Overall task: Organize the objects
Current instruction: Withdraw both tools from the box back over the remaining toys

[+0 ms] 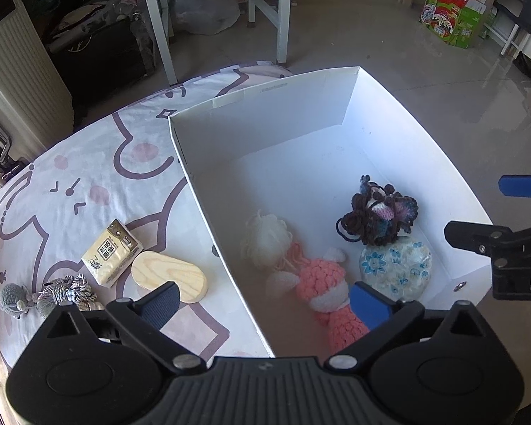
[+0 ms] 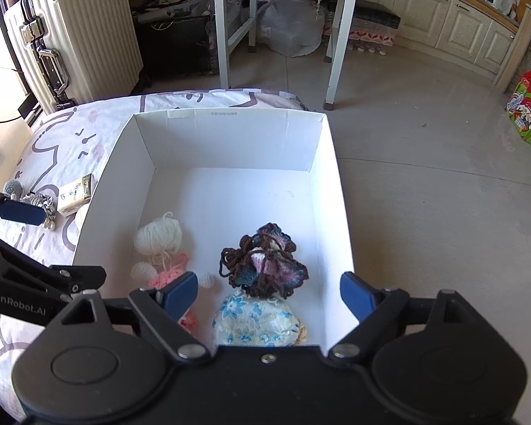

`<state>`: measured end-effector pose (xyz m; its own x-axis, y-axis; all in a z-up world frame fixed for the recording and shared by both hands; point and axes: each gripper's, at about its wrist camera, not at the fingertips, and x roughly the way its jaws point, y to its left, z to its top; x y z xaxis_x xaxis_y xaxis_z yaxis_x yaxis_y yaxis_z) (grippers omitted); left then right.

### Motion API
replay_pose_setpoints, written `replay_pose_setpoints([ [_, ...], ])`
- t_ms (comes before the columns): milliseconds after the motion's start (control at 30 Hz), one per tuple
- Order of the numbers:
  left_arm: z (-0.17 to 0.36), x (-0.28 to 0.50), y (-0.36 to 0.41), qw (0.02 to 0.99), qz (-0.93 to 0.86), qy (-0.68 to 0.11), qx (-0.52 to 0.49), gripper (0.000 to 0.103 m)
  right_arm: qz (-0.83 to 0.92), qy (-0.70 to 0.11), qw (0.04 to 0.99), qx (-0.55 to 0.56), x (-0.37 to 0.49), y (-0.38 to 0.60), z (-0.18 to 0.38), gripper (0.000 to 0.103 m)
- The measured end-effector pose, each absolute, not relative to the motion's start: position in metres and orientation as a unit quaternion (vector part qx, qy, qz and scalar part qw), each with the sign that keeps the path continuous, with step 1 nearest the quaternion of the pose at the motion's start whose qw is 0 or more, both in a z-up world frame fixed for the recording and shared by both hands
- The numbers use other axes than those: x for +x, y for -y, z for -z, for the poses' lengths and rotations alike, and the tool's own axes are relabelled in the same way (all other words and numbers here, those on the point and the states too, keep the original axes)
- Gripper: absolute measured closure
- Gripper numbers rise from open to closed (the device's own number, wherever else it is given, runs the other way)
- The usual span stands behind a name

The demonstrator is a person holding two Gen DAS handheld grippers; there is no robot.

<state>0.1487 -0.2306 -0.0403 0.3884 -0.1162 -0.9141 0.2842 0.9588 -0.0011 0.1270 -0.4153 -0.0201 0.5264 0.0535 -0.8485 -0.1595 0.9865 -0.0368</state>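
A white box (image 1: 283, 124) (image 2: 230, 113) stands on a patterned sheet (image 1: 88, 177). Inside it lie a pink crocheted doll (image 1: 322, 276) (image 2: 170, 265) with white yarn hair (image 1: 265, 237), a dark crocheted piece (image 1: 378, 217) (image 2: 265, 262) and a blue-flowered fabric ball (image 1: 396, 269) (image 2: 255, 322). My left gripper (image 1: 263, 304) hangs open over the doll and the box's left wall, holding nothing. My right gripper (image 2: 269, 297) is open above the fabric ball and dark piece, touching neither. On the sheet left of the box are a tissue pack (image 1: 111, 251) (image 2: 75, 194), an oval wooden block (image 1: 170, 276), a grey rope toy (image 1: 67, 292) and a grey crocheted figure (image 1: 14, 299).
The sheet ends just past the box, with tiled floor (image 2: 424, 177) to the right. Beyond stand a cream suitcase (image 2: 74, 32), white table legs (image 2: 224, 35), a plastic bag (image 2: 286, 28) and a red-and-green carton (image 1: 449, 14).
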Motion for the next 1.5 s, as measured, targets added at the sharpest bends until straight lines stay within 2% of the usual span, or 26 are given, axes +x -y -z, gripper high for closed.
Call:
replay_pose_setpoints([
  [100,0.040,0.144,0.226,0.831,0.118,-0.539,0.072,0.000,-0.050,-0.474,0.878,-0.048,0.120,0.417,0.015,0.013],
  [467,0.035,0.132,0.212,0.839,0.107,-0.531,0.055,0.000,-0.021,-0.460,0.887,-0.024,0.099,0.424,0.010,0.000],
  [967,0.027,0.124,0.190,0.853,0.094,-0.514,0.024,0.000,-0.011,-0.457,0.889,-0.012,0.091,0.419,0.010,0.000],
  [1500,0.020,0.122,0.113,0.869,0.027,-0.493,-0.020,0.000,-0.035,-0.444,0.895,-0.003,0.108,0.366,0.005,0.000],
])
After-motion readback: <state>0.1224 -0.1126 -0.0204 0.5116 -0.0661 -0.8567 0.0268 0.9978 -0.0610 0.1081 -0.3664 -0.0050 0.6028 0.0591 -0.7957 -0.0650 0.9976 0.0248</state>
